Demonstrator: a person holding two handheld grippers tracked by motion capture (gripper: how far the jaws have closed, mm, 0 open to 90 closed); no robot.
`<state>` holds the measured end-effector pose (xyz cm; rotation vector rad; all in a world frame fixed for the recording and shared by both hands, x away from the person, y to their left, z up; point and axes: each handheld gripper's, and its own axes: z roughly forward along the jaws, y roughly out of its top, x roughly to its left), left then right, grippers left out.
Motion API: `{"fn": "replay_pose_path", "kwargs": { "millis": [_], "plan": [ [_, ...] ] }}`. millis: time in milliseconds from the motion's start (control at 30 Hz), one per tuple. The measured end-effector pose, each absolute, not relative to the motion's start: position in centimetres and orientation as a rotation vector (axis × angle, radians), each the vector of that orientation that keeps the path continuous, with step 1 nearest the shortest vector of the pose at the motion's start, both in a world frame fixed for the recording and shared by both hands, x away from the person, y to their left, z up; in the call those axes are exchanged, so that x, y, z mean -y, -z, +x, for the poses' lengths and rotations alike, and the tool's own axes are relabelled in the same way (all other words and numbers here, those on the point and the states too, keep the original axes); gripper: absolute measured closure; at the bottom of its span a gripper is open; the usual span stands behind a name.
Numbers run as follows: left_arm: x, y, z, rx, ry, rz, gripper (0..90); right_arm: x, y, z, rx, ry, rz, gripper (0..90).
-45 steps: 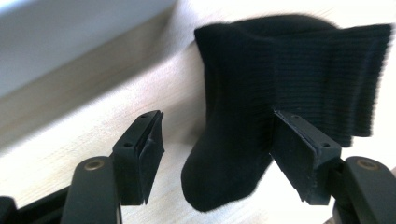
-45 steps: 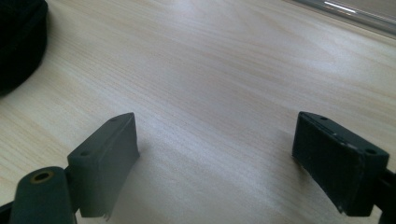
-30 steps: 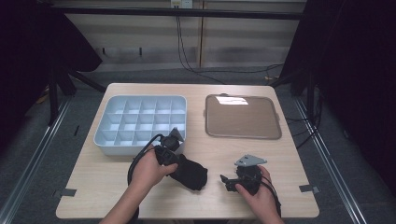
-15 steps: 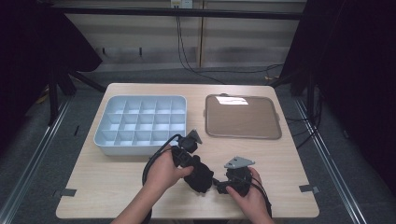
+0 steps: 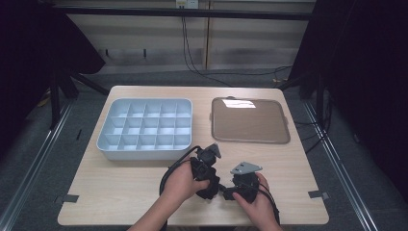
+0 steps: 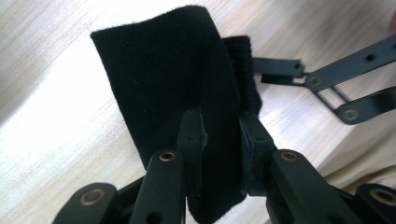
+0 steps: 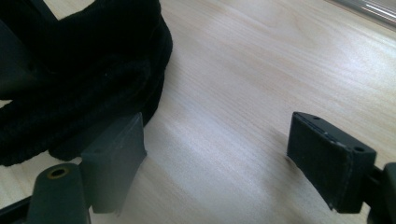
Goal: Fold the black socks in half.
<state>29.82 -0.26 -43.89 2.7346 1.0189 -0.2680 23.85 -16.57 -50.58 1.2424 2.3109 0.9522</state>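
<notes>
Our left gripper [image 5: 206, 169] is black all over, with a black cable [image 5: 169, 169] looping from it and a grey three-cornered plate [image 5: 210, 151] on top. Along its jaws we see flat black link bars pinned with brass-coloured rivets [image 6: 167, 156], each jaw ending in a squared black pad. Our right gripper [image 5: 230, 193], just right of the left gripper, is also black and carries its own grey three-cornered plate [image 5: 246, 168]. Its jaws are blocky dark-grey pads [image 7: 329, 157] with small screw holes, and one brass rivet [image 7: 57, 173] shows on its link. Our forearms are bare, without sleeves.
</notes>
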Motion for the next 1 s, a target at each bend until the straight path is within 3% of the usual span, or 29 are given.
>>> {"fn": "replay_pose_path", "kwargs": {
  "millis": [433,533,1000],
  "plan": [
    [0.4,44.8,29.7,-1.03,0.279,2.721,72.0,16.7,50.5,23.8,-2.309,-0.943,1.236,18.4],
    [0.5,44.6,29.3,-1.018,0.292,2.712,59.0,16.7,50.5,23.8,-2.31,-0.941,1.223,18.4],
    [-0.5,42.7,29.8,-1.011,0.376,2.63,45.6,16.8,50.6,23.9,-2.308,-0.947,1.233,18.1]
  ]
}}
